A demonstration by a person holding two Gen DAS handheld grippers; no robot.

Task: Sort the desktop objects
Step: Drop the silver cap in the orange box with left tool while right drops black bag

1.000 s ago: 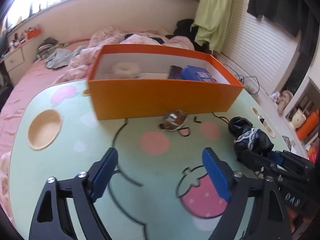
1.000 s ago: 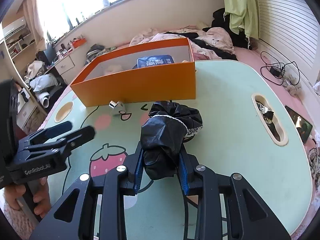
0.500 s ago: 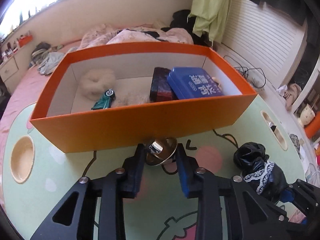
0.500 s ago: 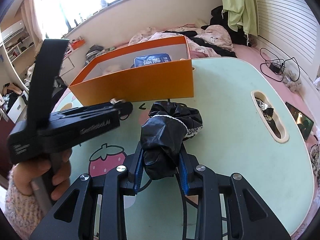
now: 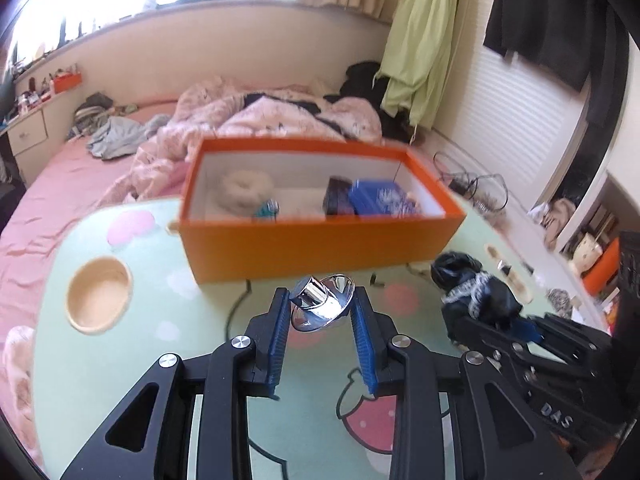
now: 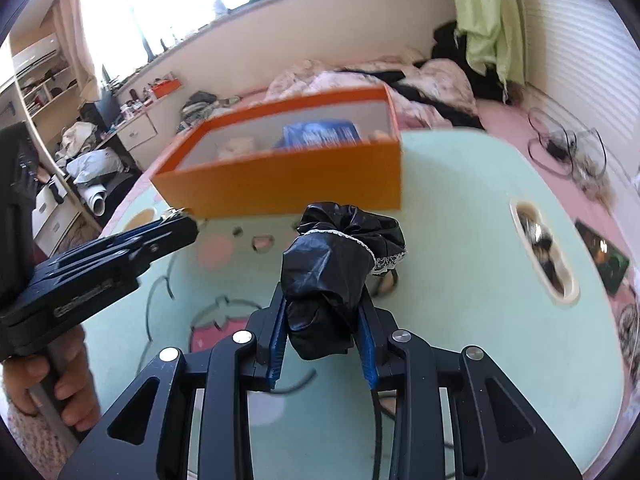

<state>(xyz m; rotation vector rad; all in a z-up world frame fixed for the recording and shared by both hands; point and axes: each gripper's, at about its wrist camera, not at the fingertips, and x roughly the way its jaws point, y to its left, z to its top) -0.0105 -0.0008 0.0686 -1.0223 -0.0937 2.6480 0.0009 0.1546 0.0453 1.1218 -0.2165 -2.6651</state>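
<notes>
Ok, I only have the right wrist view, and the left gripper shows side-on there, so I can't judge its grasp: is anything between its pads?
Observer: Yes. The left gripper has just been closing its jaws, and a shiny silver dome-shaped metal piece is clamped between them.
Operator: What's beside the blue rectangular box in the orange cardboard box?
Observer: A dark rectangular box stands against its left side.
Operator: Anything else inside?
Observer: A small teal object lies in front of a cream fluffy ring.
</notes>
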